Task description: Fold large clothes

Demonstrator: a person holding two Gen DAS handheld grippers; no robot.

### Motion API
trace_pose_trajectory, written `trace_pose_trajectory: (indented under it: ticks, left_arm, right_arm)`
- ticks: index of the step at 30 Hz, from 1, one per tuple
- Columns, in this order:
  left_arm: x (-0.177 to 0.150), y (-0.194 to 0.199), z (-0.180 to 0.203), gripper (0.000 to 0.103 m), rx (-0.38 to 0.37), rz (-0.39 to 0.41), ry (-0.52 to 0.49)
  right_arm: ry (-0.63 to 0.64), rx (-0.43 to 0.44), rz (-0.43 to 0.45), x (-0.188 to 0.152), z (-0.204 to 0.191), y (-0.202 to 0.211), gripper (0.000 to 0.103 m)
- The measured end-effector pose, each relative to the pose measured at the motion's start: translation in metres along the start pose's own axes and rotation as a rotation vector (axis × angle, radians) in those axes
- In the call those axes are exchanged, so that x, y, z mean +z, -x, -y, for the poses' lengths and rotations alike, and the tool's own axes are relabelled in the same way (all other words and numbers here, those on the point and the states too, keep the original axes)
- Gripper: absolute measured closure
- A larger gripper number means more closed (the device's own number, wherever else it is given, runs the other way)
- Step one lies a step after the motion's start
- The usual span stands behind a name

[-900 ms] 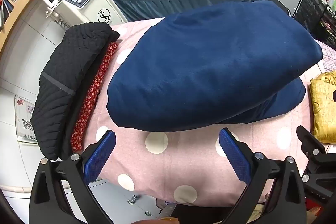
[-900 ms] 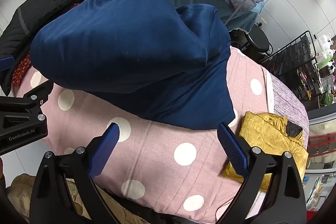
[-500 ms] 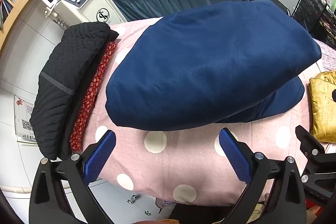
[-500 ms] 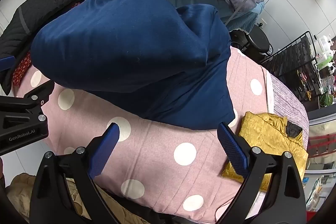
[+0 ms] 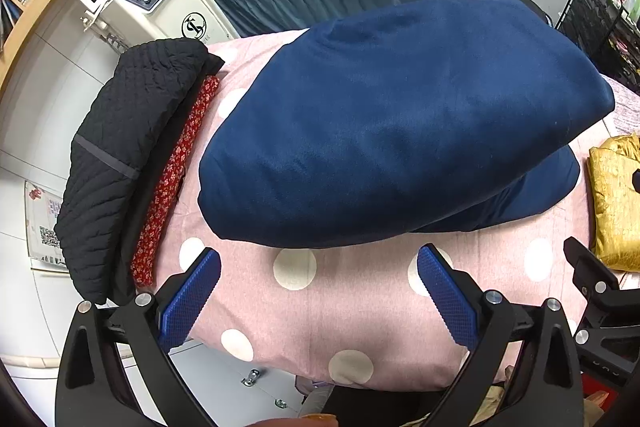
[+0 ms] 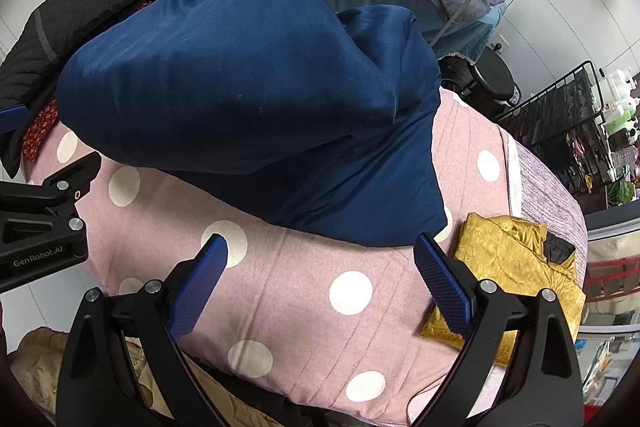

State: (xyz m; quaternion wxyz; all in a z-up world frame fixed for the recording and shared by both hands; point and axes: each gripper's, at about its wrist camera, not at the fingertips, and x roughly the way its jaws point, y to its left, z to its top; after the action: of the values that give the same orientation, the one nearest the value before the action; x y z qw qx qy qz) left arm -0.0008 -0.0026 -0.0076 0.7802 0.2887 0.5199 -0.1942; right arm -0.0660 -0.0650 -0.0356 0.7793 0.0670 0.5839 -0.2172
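Both tongs wide and empty, short of the folded navy garment.

Left tongs [image 5: 318,291] and right tongs [image 6: 320,279] hover over the polka-dot bed [image 5: 352,311]; the navy garment [image 5: 392,123] lies just beyond, long axis crosswise, roughly equally near both.

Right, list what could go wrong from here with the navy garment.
1. The navy garment looks puffy and loosely doubled over; its upper layer may spring open once let alone.
2. Both tongs, left and right, hover open with nothing gripped, so a close could pinch the polka-dot sheet instead.
3. The gold jacket lies close beside it; a sideways drag might snag it.
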Motion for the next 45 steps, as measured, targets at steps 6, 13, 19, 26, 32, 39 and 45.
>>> trace_pose_trajectory:
  ticks: [6, 13, 19, 26, 32, 39, 45]
  left_arm:
    - [0.0005, -0.0022, -0.0023, 0.006, -0.008, -0.009, -0.004]
    - [0.0003, -0.0042, -0.0005, 0.006, -0.011, -0.015, -0.008]
    - [0.0004, -0.0048, -0.0020, 0.006, -0.014, -0.018, -0.007]
    - [0.0004, -0.0051, -0.0019, 0.006, -0.015, -0.019, -0.009]
    - [0.0000, -0.0051, -0.0024, 0.006, -0.014, -0.023, -0.007]
    - [-0.0002, -0.0050, -0.0025, 0.006, -0.015, -0.025, -0.006]
    - [-0.0013, -0.0051, -0.0015, 0.006, -0.018, -0.030, -0.004]
  right_arm:
    - [-0.008, 0.002, -0.001, -0.0005, 0.0046, -0.0014, 0.010]
    - [-0.008, 0.003, -0.006, -0.0007, 0.0033, -0.0019, 0.010]
    - [-0.007, 0.002, -0.006, -0.0010, 0.0035, -0.0024, 0.010]
    - [-0.007, 0.004, -0.008, -0.0004, 0.0035, -0.0024, 0.010]
    - [-0.006, 0.003, -0.007, -0.0010, 0.0031, -0.0028, 0.010]
    - [-0.006, 0.004, -0.008, -0.0007, 0.0032, -0.0025, 0.010]
    - [-0.006, 0.005, -0.008, -0.0011, 0.0034, -0.0033, 0.010]
